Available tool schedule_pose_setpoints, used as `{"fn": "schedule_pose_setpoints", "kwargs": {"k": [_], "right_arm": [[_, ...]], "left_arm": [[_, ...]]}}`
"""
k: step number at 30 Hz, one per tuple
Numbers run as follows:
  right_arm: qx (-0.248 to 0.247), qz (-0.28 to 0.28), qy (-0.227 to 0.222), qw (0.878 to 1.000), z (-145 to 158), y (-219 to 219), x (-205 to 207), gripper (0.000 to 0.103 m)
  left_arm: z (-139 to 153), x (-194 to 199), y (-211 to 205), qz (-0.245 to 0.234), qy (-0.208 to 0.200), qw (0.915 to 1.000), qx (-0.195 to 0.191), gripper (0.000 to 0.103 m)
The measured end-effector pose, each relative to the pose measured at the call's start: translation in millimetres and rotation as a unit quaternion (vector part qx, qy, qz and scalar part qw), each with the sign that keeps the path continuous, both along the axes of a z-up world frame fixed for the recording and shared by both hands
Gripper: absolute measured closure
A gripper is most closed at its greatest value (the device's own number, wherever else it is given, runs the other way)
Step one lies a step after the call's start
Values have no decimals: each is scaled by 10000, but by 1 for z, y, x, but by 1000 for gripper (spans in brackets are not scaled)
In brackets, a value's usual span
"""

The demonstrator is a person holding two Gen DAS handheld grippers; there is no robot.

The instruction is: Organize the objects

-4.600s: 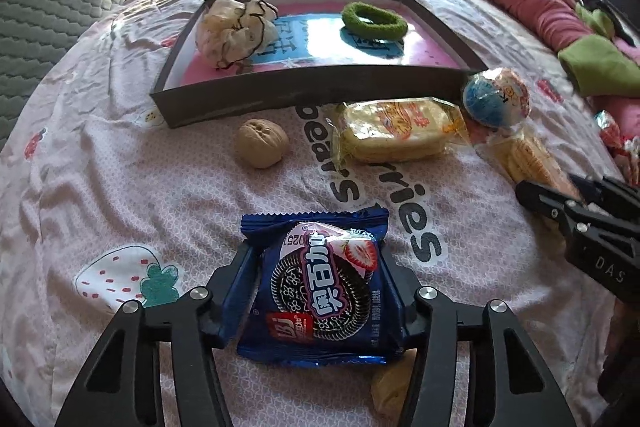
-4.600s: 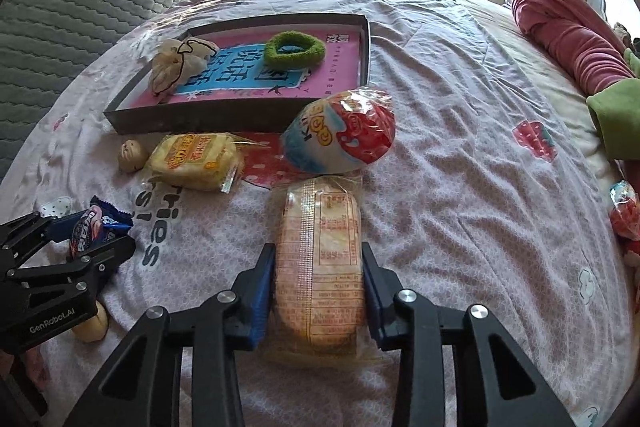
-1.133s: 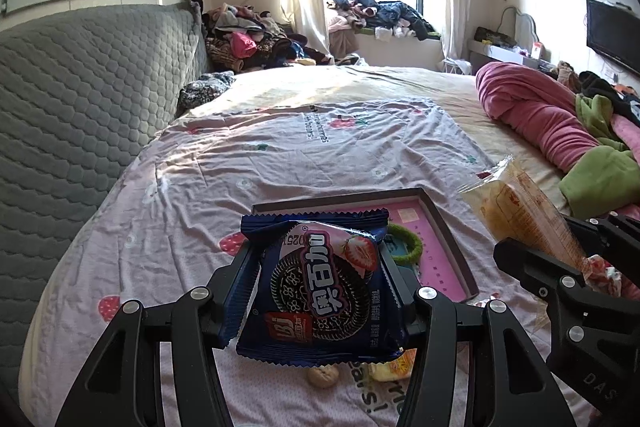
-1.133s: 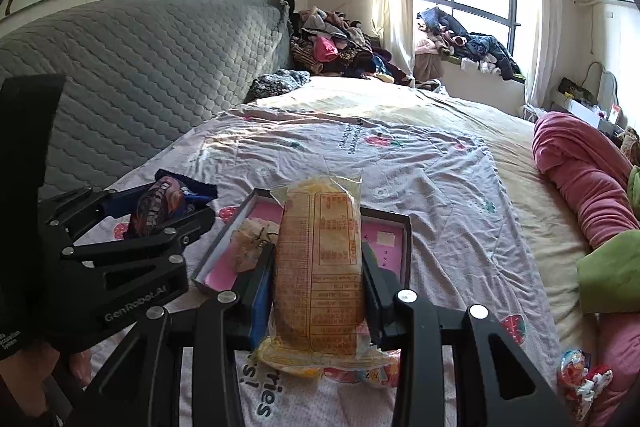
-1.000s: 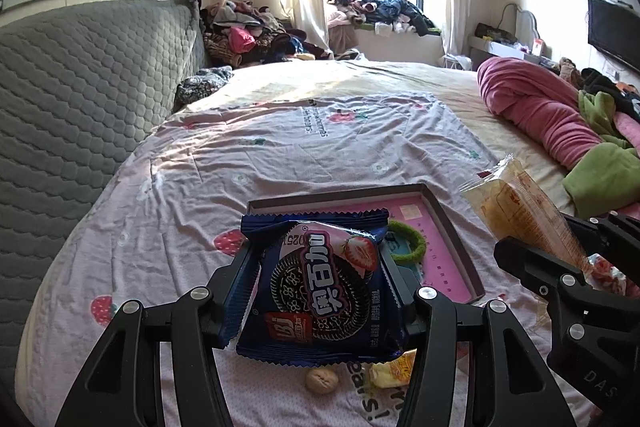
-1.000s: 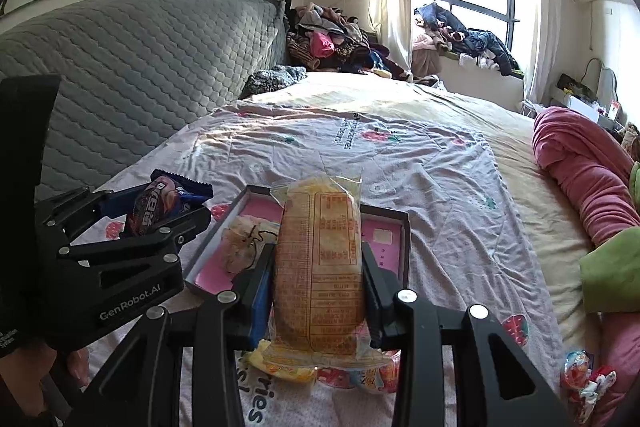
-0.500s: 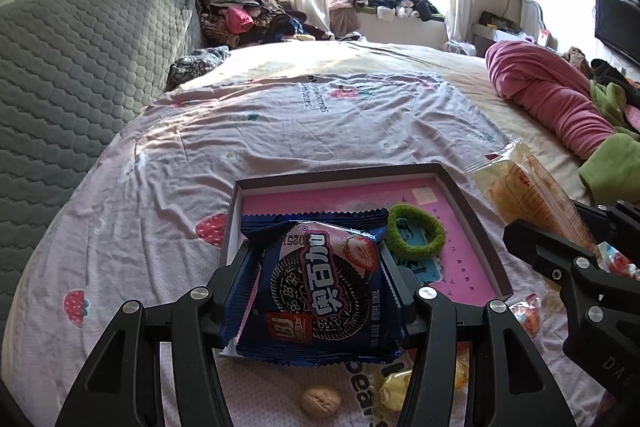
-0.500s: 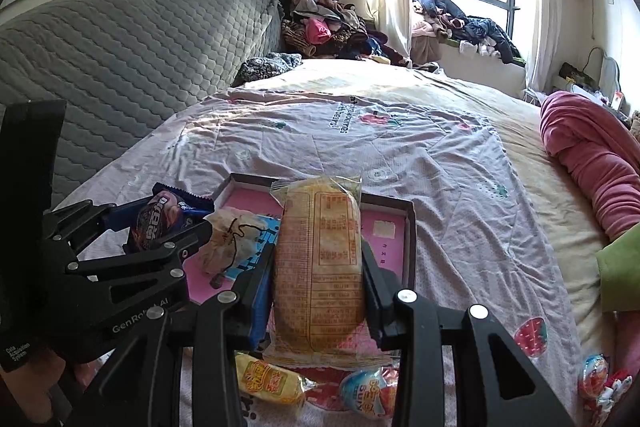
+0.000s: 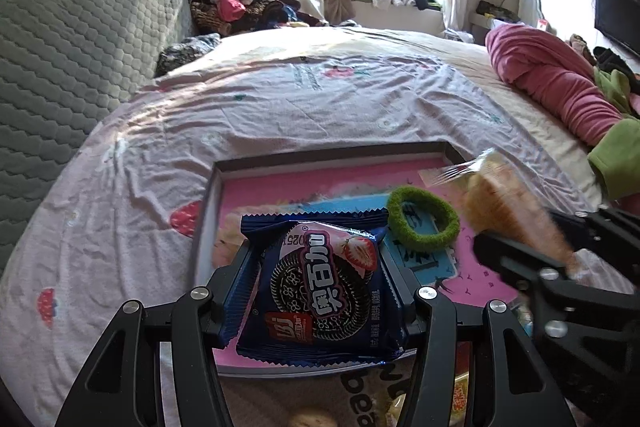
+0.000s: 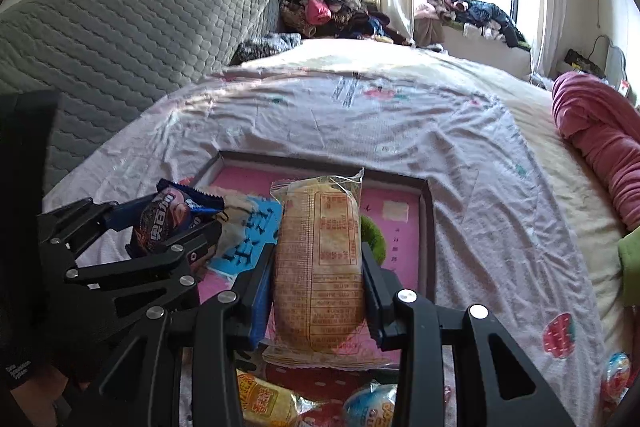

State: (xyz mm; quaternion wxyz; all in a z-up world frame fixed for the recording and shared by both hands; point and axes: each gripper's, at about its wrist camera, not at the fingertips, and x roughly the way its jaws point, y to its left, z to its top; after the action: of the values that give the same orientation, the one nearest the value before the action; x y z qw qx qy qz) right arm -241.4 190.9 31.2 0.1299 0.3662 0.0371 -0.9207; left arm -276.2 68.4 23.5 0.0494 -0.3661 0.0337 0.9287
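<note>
My left gripper (image 9: pixel 316 267) is shut on a blue cookie packet (image 9: pixel 320 287), held over the near left part of a dark-rimmed tray (image 9: pixel 332 153) with a pink floor. A green hair ring (image 9: pixel 422 225) lies in that tray. My right gripper (image 10: pixel 318 267) is shut on a clear-wrapped long pastry (image 10: pixel 320 267), above the tray (image 10: pixel 428 227) near its middle. The right wrist view also shows the left gripper (image 10: pixel 168 227) with the cookie packet (image 10: pixel 164 219) to the left. The pastry (image 9: pixel 504 211) shows blurred at the right of the left wrist view.
On the pink bedsheet before the tray lie a yellow snack pack (image 10: pixel 264 401), a round blue-and-white wrapped sweet (image 10: pixel 370 405) and a walnut (image 9: pixel 312 419). A grey quilted headboard (image 9: pixel 60 67) stands left. Pink and green bedding (image 9: pixel 560 87) is piled at the right.
Both grippers have come down and forward with their packets, from above the bed to just over the tray. The tray now fills more of each view.
</note>
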Motion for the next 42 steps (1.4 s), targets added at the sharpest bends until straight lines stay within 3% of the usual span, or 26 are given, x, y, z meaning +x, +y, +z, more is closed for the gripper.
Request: {"fn": "schedule_pose_setpoints", "kwargs": {"k": [9, 24, 42], "right_arm": [[54, -39, -321, 9995, -39, 0, -21, 64], [132, -113, -588, 9981, -71, 5, -35, 64], [39, -89, -680, 9976, -78, 4, -34, 64]], "left_arm": [[-36, -17, 1, 27, -217, 9995, -213, 45], [-69, -28, -4, 104, -448, 9986, -266, 45], [-70, -29, -15, 92, -584, 9981, -155, 43]]}}
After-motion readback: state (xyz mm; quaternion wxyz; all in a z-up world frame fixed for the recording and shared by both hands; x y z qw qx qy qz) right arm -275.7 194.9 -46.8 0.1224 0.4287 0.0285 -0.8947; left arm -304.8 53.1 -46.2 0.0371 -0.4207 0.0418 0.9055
